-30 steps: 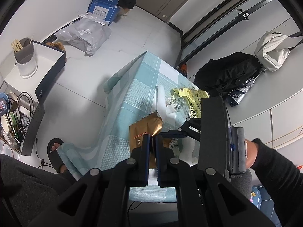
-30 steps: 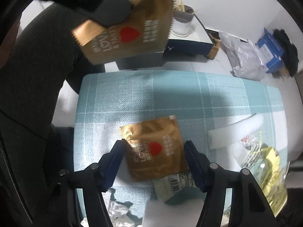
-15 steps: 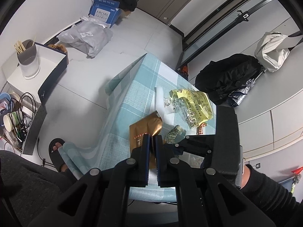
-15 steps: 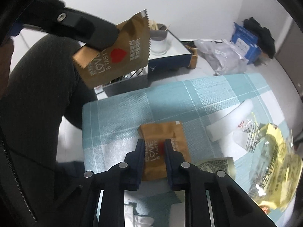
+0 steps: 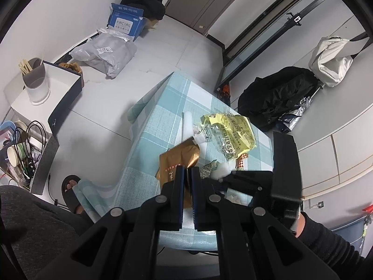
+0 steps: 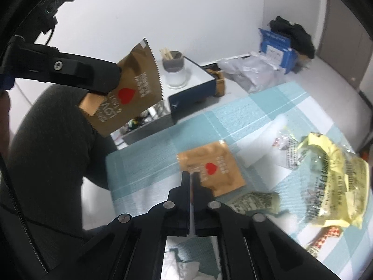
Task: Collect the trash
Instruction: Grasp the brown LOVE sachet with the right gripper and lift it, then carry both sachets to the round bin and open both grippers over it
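Pinching a brown packet point(image 6: 130, 88) aloft over the bench point(image 6: 149, 163) edge, the left gripper point(image 5: 187, 175) has its fingers closed on it. The right gripper point(image 6: 191, 179) clamps a second brown packet point(image 6: 211, 166), beside a yellow wrapper point(image 6: 331, 175).

Two gold sachets, plus wrappers on the worktop

One gold sachet point(image 6: 132, 93) with a red heart hangs tilted in the air; its twin point(image 6: 211, 166) is pinched at its near edge. A crumpled yellow bag point(image 6: 331, 182), a clear wrapper point(image 6: 288, 145) and a small printed packet point(image 6: 254, 200) lie just beside.
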The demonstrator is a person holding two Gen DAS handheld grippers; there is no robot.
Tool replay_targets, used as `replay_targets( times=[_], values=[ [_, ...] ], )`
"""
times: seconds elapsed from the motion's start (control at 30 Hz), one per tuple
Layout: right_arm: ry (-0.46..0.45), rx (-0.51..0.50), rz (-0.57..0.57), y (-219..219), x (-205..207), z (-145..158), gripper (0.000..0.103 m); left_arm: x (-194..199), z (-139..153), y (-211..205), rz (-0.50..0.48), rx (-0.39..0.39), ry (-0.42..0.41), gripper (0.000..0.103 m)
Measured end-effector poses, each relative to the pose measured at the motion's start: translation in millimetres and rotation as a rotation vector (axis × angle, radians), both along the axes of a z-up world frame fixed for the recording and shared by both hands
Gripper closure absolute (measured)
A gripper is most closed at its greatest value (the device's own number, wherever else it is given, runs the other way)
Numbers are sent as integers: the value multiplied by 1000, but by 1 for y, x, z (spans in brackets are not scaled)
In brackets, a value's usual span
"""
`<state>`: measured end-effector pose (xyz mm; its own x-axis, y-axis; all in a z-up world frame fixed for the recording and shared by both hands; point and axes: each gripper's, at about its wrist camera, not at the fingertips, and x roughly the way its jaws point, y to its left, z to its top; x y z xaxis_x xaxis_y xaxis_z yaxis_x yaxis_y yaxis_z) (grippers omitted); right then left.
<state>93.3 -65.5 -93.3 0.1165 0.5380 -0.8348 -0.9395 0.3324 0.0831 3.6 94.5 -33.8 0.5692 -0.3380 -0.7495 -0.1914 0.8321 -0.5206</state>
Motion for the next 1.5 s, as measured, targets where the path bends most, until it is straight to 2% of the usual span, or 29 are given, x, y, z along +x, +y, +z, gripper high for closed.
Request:
replay_targets(
  times=[0.07,0.1,0.13,0.23,0.4,0.47,0.63,0.7,0.73,0.83,0.9,1.1,1.37,1.5],
  values=[
    [-29,-29,11,6,2,-3,65,-1,0,0,3,1,1,101],
    [-30,-45,28,10,3,-6,41,-1,0,0,3,3,1,101],
    [-40,-52,41,12,3,-8,37,-1,0,0,3,4,3,101],
    [-67,-98,61,22,7,-16,39,-2,-1,0,5,3,5,101],
    [-44,-195,57,33,21,-36,37,-1,-5,3,6,-9,14,101],
    [-42,-191,60,33,20,-37,37,0,-6,4,2,-16,15,101],
    [-52,-183,53,31,19,-36,41,2,-10,8,4,-37,18,101],
    [-59,-169,52,29,16,-34,53,1,-10,9,6,-37,18,101],
    [-54,-159,60,28,13,-33,62,2,-10,10,7,-37,18,101],
    [-98,-153,74,27,3,-32,69,1,-9,12,12,-40,19,101],
    [-84,-140,58,26,4,-32,70,1,-9,14,15,-41,18,101],
    [-71,-99,22,23,3,-23,94,0,-10,17,22,-43,22,101],
    [-53,-42,-51,17,9,-6,100,0,-8,15,14,-38,19,101],
    [5,28,-109,7,19,11,101,3,-2,10,3,-34,8,101]
  ],
)
